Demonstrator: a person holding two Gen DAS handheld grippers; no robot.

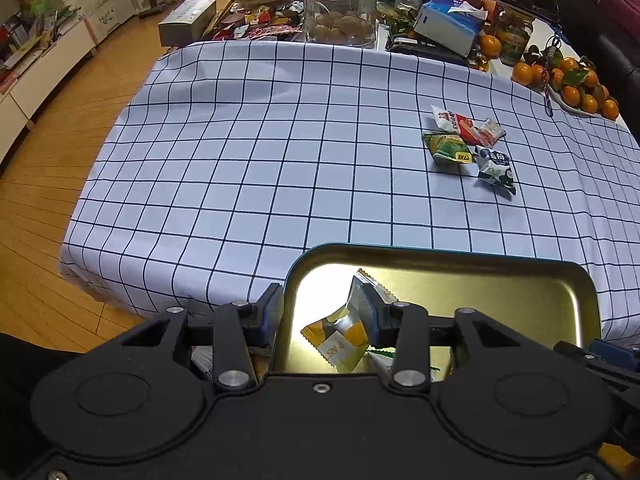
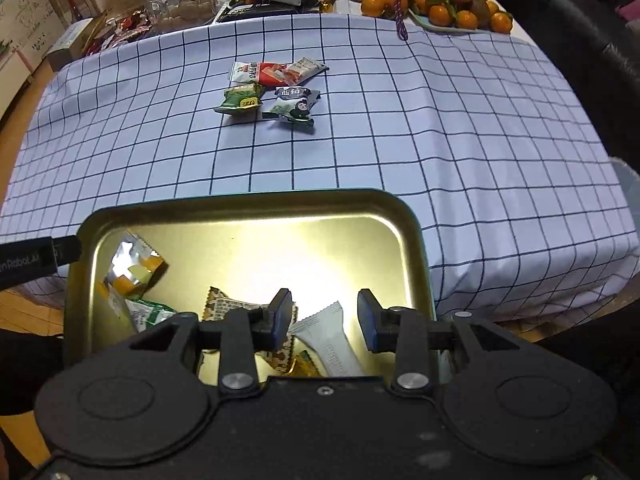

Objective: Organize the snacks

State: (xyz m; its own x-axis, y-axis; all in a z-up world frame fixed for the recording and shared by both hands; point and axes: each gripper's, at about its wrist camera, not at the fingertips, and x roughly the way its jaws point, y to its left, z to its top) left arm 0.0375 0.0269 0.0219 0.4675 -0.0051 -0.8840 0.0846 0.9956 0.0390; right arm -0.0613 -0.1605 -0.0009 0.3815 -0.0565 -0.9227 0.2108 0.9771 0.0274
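A gold metal tray (image 2: 248, 204) sits at the near edge of the counter, on a pale checked cloth (image 1: 280, 152), and both grippers hang over it pointing steeply down. The left gripper (image 1: 320, 312) has its jaws spread, one finger outside the tray's left wall and the other inside; the wall stands between them without either pad clearly pressing on it. The inner finger rests against a yellow and silver snack packet (image 1: 340, 336) lying in the tray's left end, but the packet is beside that finger, not between the two. The right gripper (image 2: 324, 314) hovers over the tray's right half with its jaws apart and nothing pinched; a white packet (image 2: 332, 340) lies on the tray floor below the gap, touched by neither pad as far as can be seen. Also in the tray are a brown patterned packet (image 2: 224, 306), a green and white packet (image 2: 148, 314) and, near the bottom edge of the right wrist view, an orange wrapper (image 2: 306, 366) mostly hidden by the gripper body. Farther out on the cloth, well apart from the tray, four more snacks lie in a loose cluster: a red and white packet (image 2: 260, 72), a smaller reddish one (image 2: 308, 68) touching it, a green packet (image 2: 240, 100) and a white and dark green packet (image 2: 296, 106). Beyond the cloth stand a glass jar (image 1: 340, 0) holding biscuits, a blue tissue pack (image 1: 452, 20) and a dish of tangerines (image 1: 576, 88).
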